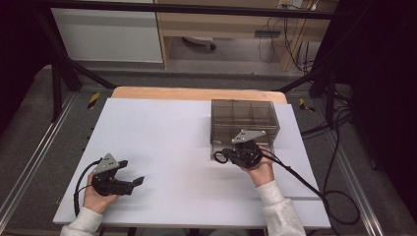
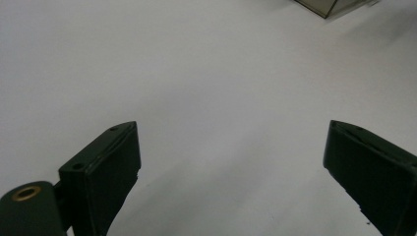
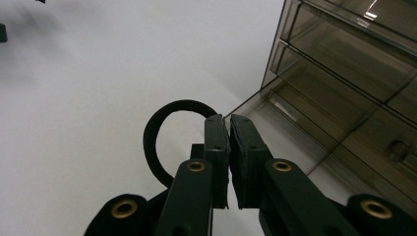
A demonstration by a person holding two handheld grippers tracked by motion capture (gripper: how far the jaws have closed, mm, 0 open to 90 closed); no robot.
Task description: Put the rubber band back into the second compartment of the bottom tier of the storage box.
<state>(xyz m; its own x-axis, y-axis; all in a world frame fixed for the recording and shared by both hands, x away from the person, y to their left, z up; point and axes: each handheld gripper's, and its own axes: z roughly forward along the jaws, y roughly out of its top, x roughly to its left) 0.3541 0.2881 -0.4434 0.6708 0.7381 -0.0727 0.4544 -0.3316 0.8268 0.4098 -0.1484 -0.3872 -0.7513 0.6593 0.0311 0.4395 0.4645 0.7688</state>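
Note:
My right gripper (image 1: 229, 154) (image 3: 227, 118) sits just in front of the smoky clear drawer box (image 1: 244, 118) (image 3: 344, 64), its jaws pressed together on a thin black ring (image 1: 220, 157) (image 3: 153, 142). The ring loops out to the left of the jaws, above the white board. The box's lowest drawer (image 3: 300, 132) looks pulled out toward the gripper. At the front left, my left gripper (image 1: 132, 172) (image 2: 231, 128) rests low over the board. Its jaws stand wide apart with nothing between them.
A white board (image 1: 167, 147) covers the wooden table (image 1: 196, 93). The drawer box stands at the back right of it. Cables trail from both grippers, the right one off the board's right edge (image 1: 314, 189). A black frame surrounds the table.

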